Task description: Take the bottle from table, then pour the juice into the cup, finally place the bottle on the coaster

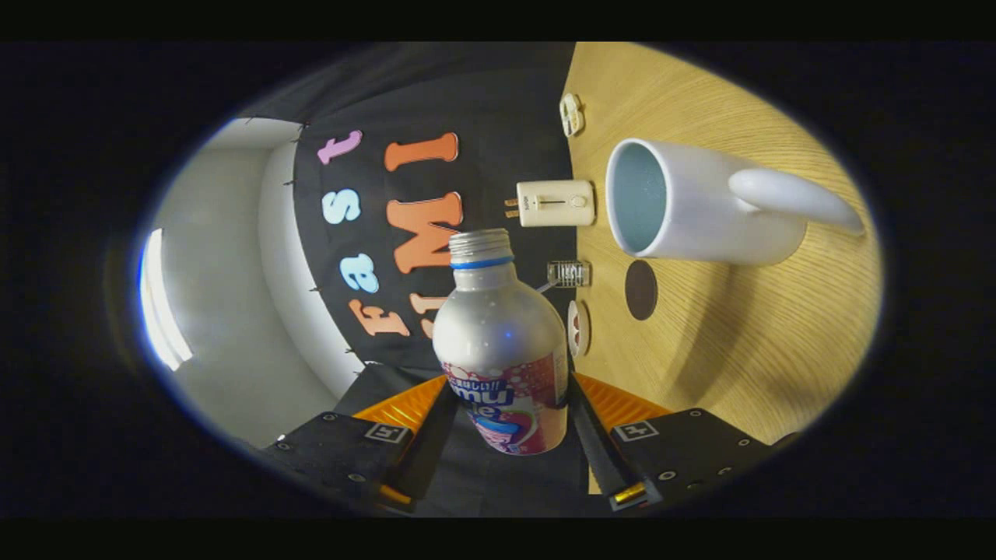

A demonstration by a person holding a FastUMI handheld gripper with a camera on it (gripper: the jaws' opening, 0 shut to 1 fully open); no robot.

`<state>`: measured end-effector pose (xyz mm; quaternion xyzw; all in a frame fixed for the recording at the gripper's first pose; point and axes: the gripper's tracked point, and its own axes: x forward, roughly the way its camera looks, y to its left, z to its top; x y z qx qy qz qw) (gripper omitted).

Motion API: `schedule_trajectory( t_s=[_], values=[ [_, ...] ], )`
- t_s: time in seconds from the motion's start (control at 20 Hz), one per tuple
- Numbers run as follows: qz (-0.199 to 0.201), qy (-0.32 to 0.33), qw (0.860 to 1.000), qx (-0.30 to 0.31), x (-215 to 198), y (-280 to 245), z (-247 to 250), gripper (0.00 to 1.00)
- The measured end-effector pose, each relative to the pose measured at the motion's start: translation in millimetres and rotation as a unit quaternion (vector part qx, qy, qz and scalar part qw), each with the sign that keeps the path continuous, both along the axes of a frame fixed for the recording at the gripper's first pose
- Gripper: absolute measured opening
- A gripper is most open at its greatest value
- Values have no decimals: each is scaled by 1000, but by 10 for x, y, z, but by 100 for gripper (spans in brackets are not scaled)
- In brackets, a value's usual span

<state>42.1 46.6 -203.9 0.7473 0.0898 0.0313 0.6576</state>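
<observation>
Gripped between the two fingers of the gripper (507,404) at the bottom centre of the frame, a silver bottle (502,342) with a pink printed label sits clamped at its lower body, both fingers pressing its sides. Its threaded neck, ringed in blue, carries no cap and points toward mid-frame. The whole view is rolled over, so the wooden table (747,358) stands as a wall on the right side and the white cup (700,206) with its handle appears in the upper right, its open mouth facing the bottle. Just below the cup, a dark round coaster (641,289) lies on the wood. A cream switch box (554,204), a small clear jar (569,273) and two small round pieces line the table's far edge at frame centre.

The bottle mouth looks apart from the cup's rim, not over it, so the main risk is juice spilling onto the table if the tilt runs ahead of the approach. Smooth metal under the fingers could also slip or twist as the load shifts. A swing toward the cup might knock it, and the coaster sits close beside it
</observation>
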Motion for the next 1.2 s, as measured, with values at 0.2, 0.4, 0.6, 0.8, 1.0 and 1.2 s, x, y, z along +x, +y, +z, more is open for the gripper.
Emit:
schedule_trajectory(
  t_s=[0.2, 0.4, 0.6, 0.8, 1.0, 1.2],
  values=[
    [-1, 0, 1000, 29, -36, -25, -2, 80],
    [-8, -6, 998, 58, -22, -73, 52, 80],
    [-11, -8, 996, 87, 47, -79, 119, 80],
    [-7, -11, 995, 101, 38, -66, 134, 80],
    [-15, -16, 995, 100, -21, -212, 127, 78],
    [-17, -14, 992, 123, 62, -212, 106, 77]
  ],
)
